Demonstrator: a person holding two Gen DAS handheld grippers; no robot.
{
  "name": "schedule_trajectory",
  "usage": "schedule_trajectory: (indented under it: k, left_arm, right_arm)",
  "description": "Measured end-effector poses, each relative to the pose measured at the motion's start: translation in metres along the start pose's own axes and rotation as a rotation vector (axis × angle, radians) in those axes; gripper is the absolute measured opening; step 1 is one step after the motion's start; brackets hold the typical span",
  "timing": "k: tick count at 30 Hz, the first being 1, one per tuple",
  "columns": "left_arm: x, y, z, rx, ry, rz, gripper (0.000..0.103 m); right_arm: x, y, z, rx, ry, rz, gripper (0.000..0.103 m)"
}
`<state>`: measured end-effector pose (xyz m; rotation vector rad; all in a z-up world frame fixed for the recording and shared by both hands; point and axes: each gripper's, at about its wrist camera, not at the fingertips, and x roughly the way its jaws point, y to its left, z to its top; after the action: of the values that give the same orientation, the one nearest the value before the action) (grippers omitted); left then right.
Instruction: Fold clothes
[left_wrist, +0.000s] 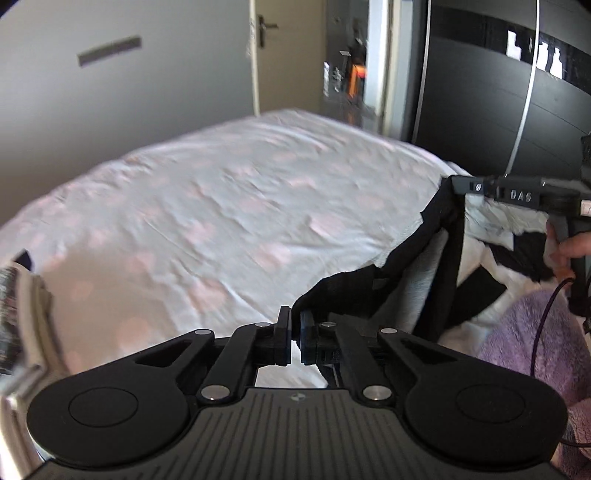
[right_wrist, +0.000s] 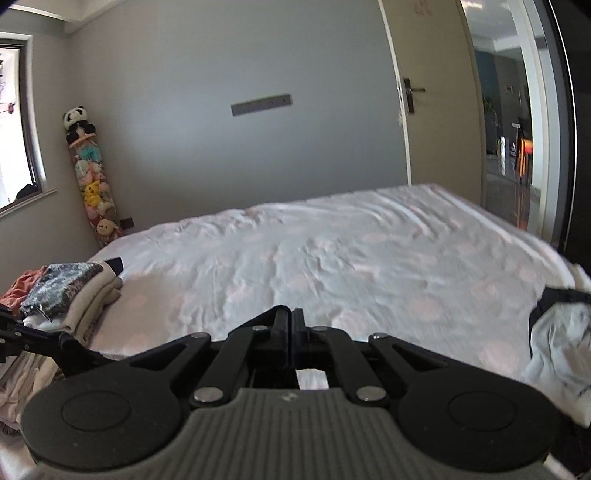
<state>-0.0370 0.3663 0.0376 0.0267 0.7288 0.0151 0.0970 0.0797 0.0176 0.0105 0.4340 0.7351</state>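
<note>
A black-and-white garment (left_wrist: 424, 258) hangs stretched between my two grippers above the bed (left_wrist: 221, 206). My left gripper (left_wrist: 295, 332) is shut on its black edge at lower centre of the left wrist view. My right gripper (left_wrist: 458, 182) shows there at the right, shut on the garment's upper corner, with a hand on its handle. In the right wrist view my right gripper (right_wrist: 291, 325) has its jaws closed together, and the pinched cloth is hidden. Part of the garment (right_wrist: 554, 332) hangs at the right edge there.
The bed (right_wrist: 332, 258) has a white sheet with pale pink dots. A stack of folded clothes (right_wrist: 74, 291) lies at its left edge. A purple fluffy sleeve (left_wrist: 535, 350) is at the right. Grey wall, open door (right_wrist: 436, 110) and dark wardrobe (left_wrist: 480, 92) stand behind.
</note>
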Motion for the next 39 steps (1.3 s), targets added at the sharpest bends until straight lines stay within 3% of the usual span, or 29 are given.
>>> schedule_trajectory:
  k: [8, 12, 16, 18, 21, 25, 27, 29, 34, 39]
  left_arm:
    - [-0.11, 0.012, 0.046, -0.057, -0.294, 0.14, 0.002]
    - [-0.158, 0.007, 0.065, -0.054, -0.412, 0.199, 0.002]
    - [-0.177, -0.006, 0.075, -0.023, -0.429, 0.215, 0.002]
    - [-0.168, -0.014, 0.073, 0.004, -0.376, 0.233, 0.002]
    - [-0.138, -0.015, 0.057, 0.007, -0.276, 0.275, 0.002]
    - [-0.106, 0.004, 0.01, -0.07, -0.18, 0.328, 0.002]
    - [-0.099, 0.021, -0.011, -0.13, -0.153, 0.354, 0.002]
    - [-0.096, 0.041, -0.033, -0.189, -0.133, 0.387, 0.002]
    - [-0.113, 0.095, -0.076, -0.312, -0.091, 0.45, 0.002]
    - [-0.117, 0.124, -0.101, -0.36, -0.051, 0.499, 0.002]
  right_arm:
    - [-0.064, 0.046, 0.097, -0.152, -0.273, 0.011, 0.001]
    - [-0.095, 0.053, 0.127, -0.181, -0.404, -0.046, 0.0]
    - [-0.123, 0.047, 0.15, -0.161, -0.447, -0.032, 0.0]
    - [-0.123, 0.048, 0.149, -0.17, -0.407, 0.004, 0.0]
    - [-0.111, 0.048, 0.124, -0.169, -0.304, 0.065, 0.001]
    - [-0.077, 0.051, 0.065, -0.168, -0.146, 0.165, 0.007]
    - [-0.057, 0.059, 0.035, -0.182, -0.053, 0.226, 0.015]
    - [-0.039, 0.074, 0.003, -0.232, 0.017, 0.269, 0.039]
    - [0.007, 0.115, -0.066, -0.391, 0.148, 0.334, 0.038]
    - [0.028, 0.163, -0.118, -0.606, 0.181, 0.409, 0.038]
